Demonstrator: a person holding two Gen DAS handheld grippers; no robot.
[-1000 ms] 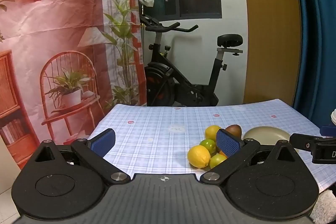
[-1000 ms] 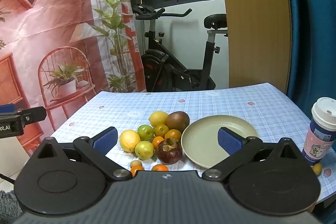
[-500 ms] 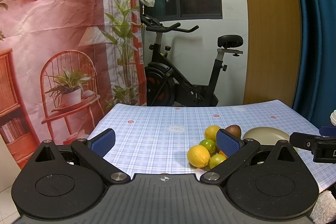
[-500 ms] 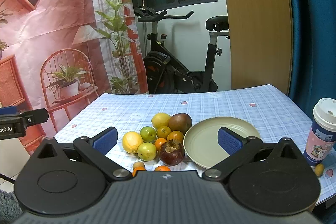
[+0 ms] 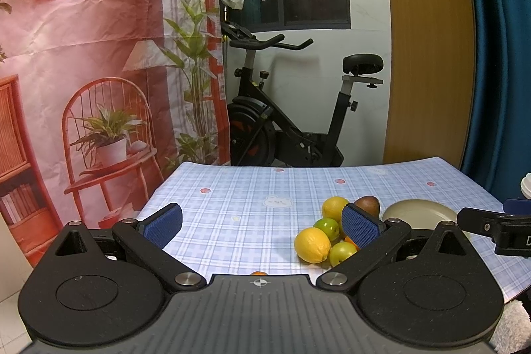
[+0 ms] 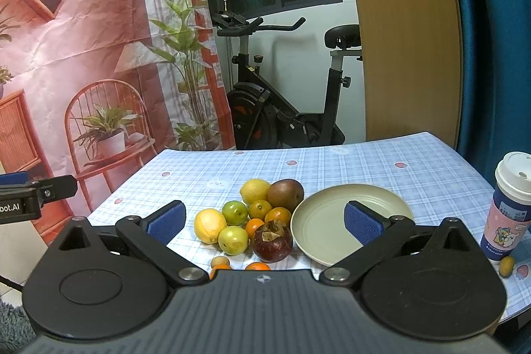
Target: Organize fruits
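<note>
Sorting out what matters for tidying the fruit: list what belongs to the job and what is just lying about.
For the job:
- fruit pile on the tablecloth
- empty plate
- small yellow fruit beside the cup
- left hand-held gripper and right hand-held gripper, both open

Lying about:
- lidded cup
- exercise bike

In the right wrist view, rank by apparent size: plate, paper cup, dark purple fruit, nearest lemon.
1. plate
2. paper cup, partly cut off by the frame edge
3. dark purple fruit
4. lemon, only slightly smaller, so the last two are unsure
</note>
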